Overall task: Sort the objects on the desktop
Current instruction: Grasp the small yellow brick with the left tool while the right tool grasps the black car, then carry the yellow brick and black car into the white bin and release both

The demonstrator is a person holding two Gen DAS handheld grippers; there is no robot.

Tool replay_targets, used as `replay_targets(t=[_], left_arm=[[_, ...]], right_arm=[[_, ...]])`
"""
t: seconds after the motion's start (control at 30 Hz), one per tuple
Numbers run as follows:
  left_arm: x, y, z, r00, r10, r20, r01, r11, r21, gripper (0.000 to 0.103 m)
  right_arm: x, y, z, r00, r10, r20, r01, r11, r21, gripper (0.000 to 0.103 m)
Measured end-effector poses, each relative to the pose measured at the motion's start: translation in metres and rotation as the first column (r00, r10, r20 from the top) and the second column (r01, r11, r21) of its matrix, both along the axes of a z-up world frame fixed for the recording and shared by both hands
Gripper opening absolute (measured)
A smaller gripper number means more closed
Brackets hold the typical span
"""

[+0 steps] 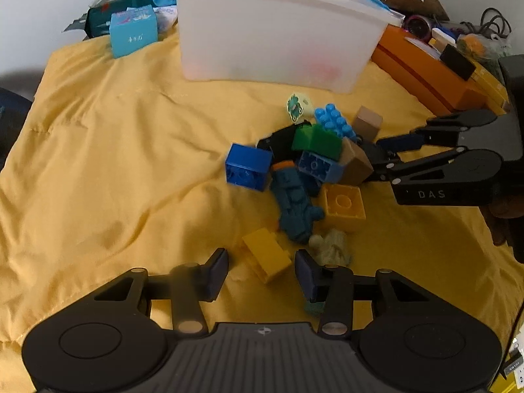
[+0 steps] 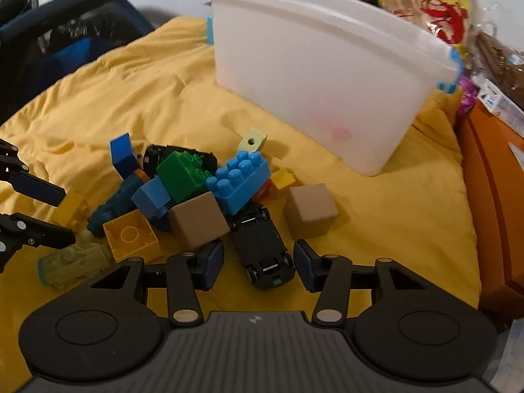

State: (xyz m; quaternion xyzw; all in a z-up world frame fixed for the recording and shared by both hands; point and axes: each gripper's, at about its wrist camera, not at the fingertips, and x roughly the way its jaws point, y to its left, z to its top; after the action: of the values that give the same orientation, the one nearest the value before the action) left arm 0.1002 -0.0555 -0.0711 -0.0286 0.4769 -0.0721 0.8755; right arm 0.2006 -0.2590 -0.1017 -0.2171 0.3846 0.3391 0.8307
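Observation:
A heap of toys lies on a yellow cloth: blue, green and yellow bricks, tan cubes, a teal figure. My left gripper is open around a small yellow brick. My right gripper is open around an upturned black toy car; it shows in the left wrist view too. A white bin stands behind the heap.
An orange box lies right of the heap, with clutter and cables behind. A light blue carton and dark packets sit back left. A pale green toy lies near the left gripper's fingers.

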Motion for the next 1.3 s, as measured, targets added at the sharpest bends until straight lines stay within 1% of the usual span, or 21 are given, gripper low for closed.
replay_targets(t=[0.03,0.1,0.13,0.17,0.23,0.33,0.43,0.53,0.63,0.7,0.8,0.9,1.0,1.13,1.3], left_arm=[[0.001,-0.001,0.0,1.0,-0.005,0.01,0.005,1.0,0.006,0.04],[0.001,0.001,0.0,1.0,-0.006,0.02,0.005,1.0,0.002,0.038],[0.0,0.003,0.001,1.0,-0.003,0.023,0.003,1.0,-0.002,0.038],[-0.001,0.003,0.002,0.999,-0.005,0.033,0.005,1.0,0.002,0.037],[-0.005,0.005,0.006,0.998,-0.01,0.057,0.009,1.0,0.014,0.037],[-0.011,0.011,0.018,0.996,0.008,0.093,-0.008,1.0,-0.006,0.037],[-0.012,0.018,0.034,0.99,0.018,0.137,-0.016,1.0,-0.013,0.037],[-0.003,0.025,0.052,0.984,0.036,0.175,-0.032,0.999,-0.026,0.037],[0.013,0.029,0.074,0.974,0.059,0.217,-0.05,0.998,-0.047,0.037],[0.025,0.029,0.09,0.966,0.058,0.254,-0.046,0.998,-0.052,0.038],[0.045,0.028,0.115,0.95,0.054,0.307,-0.038,0.998,-0.06,0.038],[0.067,0.027,0.133,0.943,0.059,0.328,-0.038,0.997,-0.07,0.038],[0.092,0.028,0.15,0.938,0.056,0.342,-0.034,0.997,-0.071,0.038],[0.123,0.031,0.168,0.932,0.067,0.355,-0.041,0.996,-0.081,0.038],[0.161,0.035,0.18,0.942,0.079,0.326,-0.053,0.995,-0.087,0.038]], right_arm=[[0.002,0.001,-0.001,1.0,-0.002,-0.003,0.002,1.0,0.001,0.05],[0.005,0.0,-0.001,1.0,-0.01,-0.028,0.01,1.0,0.017,0.044],[0.006,-0.002,0.0,0.999,-0.013,-0.047,0.015,0.999,0.035,0.034],[0.006,-0.005,0.001,0.998,-0.015,-0.064,0.018,0.999,0.049,0.034],[0.002,-0.01,0.003,0.998,-0.027,-0.065,0.03,0.998,0.06,0.034],[-0.005,-0.024,0.007,0.995,-0.07,-0.076,0.078,0.992,0.101,0.034],[-0.014,-0.041,0.014,0.986,-0.141,-0.093,0.154,0.975,0.158,0.034],[-0.022,-0.055,0.025,0.973,-0.201,-0.112,0.221,0.95,0.22,0.034],[-0.023,-0.06,0.04,0.962,-0.244,-0.12,0.268,0.925,0.271,0.034],[-0.02,-0.06,0.054,0.957,-0.266,-0.118,0.29,0.905,0.312,0.034],[-0.01,-0.053,0.08,0.955,-0.275,-0.107,0.295,0.874,0.386,0.034],[0.003,-0.043,0.107,0.958,-0.274,-0.08,0.281,0.855,0.436,0.034],[0.022,-0.034,0.128,0.958,-0.277,-0.07,0.277,0.843,0.462,0.034],[0.052,-0.027,0.147,0.952,-0.296,-0.076,0.297,0.835,0.464,0.034],[0.085,-0.024,0.16,0.938,-0.332,-0.105,0.342,0.822,0.455,0.034]])
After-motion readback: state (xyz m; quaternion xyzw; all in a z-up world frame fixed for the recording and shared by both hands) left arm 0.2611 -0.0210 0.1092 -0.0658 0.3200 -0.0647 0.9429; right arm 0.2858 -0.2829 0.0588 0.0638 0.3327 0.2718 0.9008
